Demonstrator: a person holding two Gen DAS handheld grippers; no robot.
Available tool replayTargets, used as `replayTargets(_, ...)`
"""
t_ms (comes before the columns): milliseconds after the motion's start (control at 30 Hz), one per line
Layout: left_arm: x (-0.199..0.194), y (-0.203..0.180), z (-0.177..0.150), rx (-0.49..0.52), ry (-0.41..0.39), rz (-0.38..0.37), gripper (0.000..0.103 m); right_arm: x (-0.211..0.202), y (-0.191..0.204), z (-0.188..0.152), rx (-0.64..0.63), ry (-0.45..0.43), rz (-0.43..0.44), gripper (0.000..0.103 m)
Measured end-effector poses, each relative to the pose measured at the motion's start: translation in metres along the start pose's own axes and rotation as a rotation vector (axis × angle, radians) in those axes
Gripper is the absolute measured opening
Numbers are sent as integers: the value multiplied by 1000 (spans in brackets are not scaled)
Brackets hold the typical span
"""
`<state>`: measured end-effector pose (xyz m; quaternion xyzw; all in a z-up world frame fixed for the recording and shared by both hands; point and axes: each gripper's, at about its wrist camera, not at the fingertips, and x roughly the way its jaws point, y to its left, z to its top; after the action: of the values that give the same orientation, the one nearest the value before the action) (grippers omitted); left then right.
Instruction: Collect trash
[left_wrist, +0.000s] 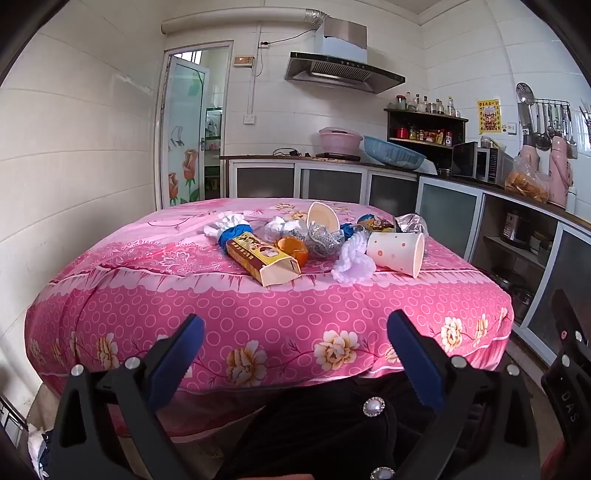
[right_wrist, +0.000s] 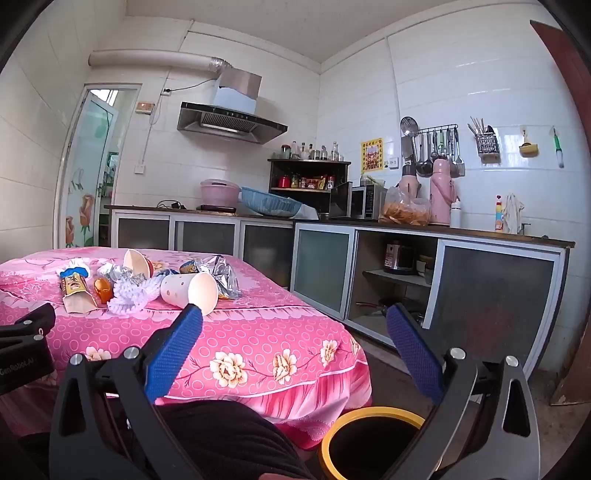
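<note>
**Both hand-held grippers spread wide, trash heaped ahead on the pink-covered surface**

Left wrist view. Left hand-held gripper (left_wrist: 295, 325) low in the foreground, blue pads (left_wrist: 177, 363) spread fully apart, nothing between them. Straight ahead and slightly above: the surface (left_wrist: 258, 314), draped in a pink flowered cloth. Heaped on top, well beyond the fingertips: a long brown-and-yellow carton (left_wrist: 262, 260) lying with its open end toward the gripper; just behind it, touching, an orange lid-like piece (left_wrist: 293, 251); ahead and left, a blue-and-white wad (left_wrist: 231, 227); ahead and centre, crumpled silver foil (left_wrist: 323, 238) with an upturned paper bowl (left_wrist: 322, 218) behind it. Ahead and to the right, a spotted paper cup (left_wrist: 397, 253) on its side, mouth facing right, with a white frilly piece (left_wrist: 351, 264) just beside it on the left and a shiny wrapper (left_wrist: 412, 223) behind. At the far right edge, part of the right hand-held gripper's black frame. Below, dark clothing with pearl-like buttons (left_wrist: 373, 406).

Right wrist view. Right hand-held gripper (right_wrist: 295, 321) also with pads well apart, empty between. Same heap ahead and to the left: spotted paper cup (right_wrist: 190, 291) nearest, its rim appearing just above the left fingertip, though contact cannot be told; white frilly piece (right_wrist: 129, 295), carton (right_wrist: 75, 291) and orange piece (right_wrist: 103, 290) farther left; silver wrapper (right_wrist: 221, 277) behind the cup. Below and between the fingers, on the floor beside the surface (right_wrist: 258, 354), a dark bin with a yellow rim (right_wrist: 373, 415), open-topped. At the left edge, a black piece of the left hand-held gripper (right_wrist: 26, 343). Beyond, to the right, kitchen cabinets (right_wrist: 369, 266).
</note>
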<state>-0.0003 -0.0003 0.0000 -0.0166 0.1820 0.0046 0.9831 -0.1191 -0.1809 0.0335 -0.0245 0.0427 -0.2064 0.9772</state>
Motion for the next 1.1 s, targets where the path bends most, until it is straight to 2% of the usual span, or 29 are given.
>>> replayTargets(1100, 0, 0, 0, -2, 4, -1, 96, -1, 1, 0, -4, -1, 0, 95)
